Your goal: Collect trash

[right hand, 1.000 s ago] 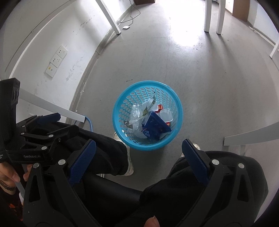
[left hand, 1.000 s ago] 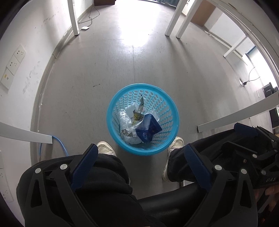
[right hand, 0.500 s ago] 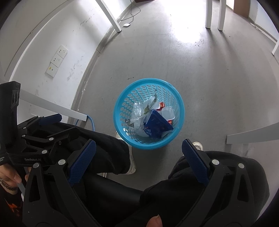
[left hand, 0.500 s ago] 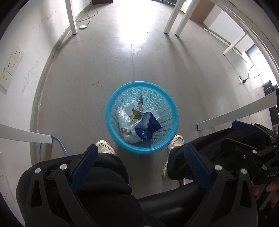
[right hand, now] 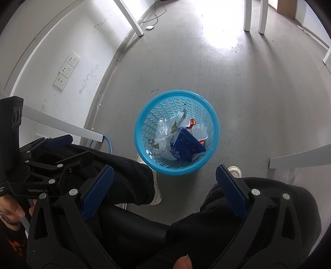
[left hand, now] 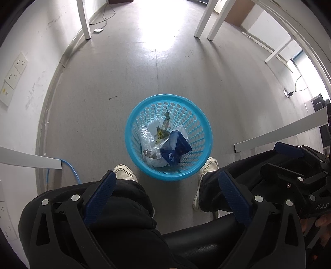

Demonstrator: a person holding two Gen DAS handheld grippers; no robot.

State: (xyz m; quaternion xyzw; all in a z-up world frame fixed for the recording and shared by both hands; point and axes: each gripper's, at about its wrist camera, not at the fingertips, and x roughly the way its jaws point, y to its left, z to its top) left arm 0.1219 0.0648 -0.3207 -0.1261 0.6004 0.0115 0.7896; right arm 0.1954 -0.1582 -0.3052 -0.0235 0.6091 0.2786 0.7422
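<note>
A round blue plastic basket (left hand: 132,115) stands on the grey floor between the person's feet; it also shows in the right wrist view (right hand: 144,115). Inside lie a dark blue packet (left hand: 175,149), clear crumpled plastic (left hand: 148,142) and, in the right wrist view, a white cup (right hand: 199,132). My left gripper (left hand: 167,182) is open and empty, held high above the knees. My right gripper (right hand: 164,175) is open and empty too. Each gripper shows at the edge of the other's view.
The person's black-trousered legs and white shoes (left hand: 124,172) flank the basket. A blue cable (left hand: 71,170) runs along the left wall with sockets (left hand: 14,72). White table legs (left hand: 206,18) stand at the far end. White rails (left hand: 279,134) cross on both sides.
Both views have drifted slightly; the basket sits a touch higher in the frames. The trash in it lies the same. Both grippers stay open.
</note>
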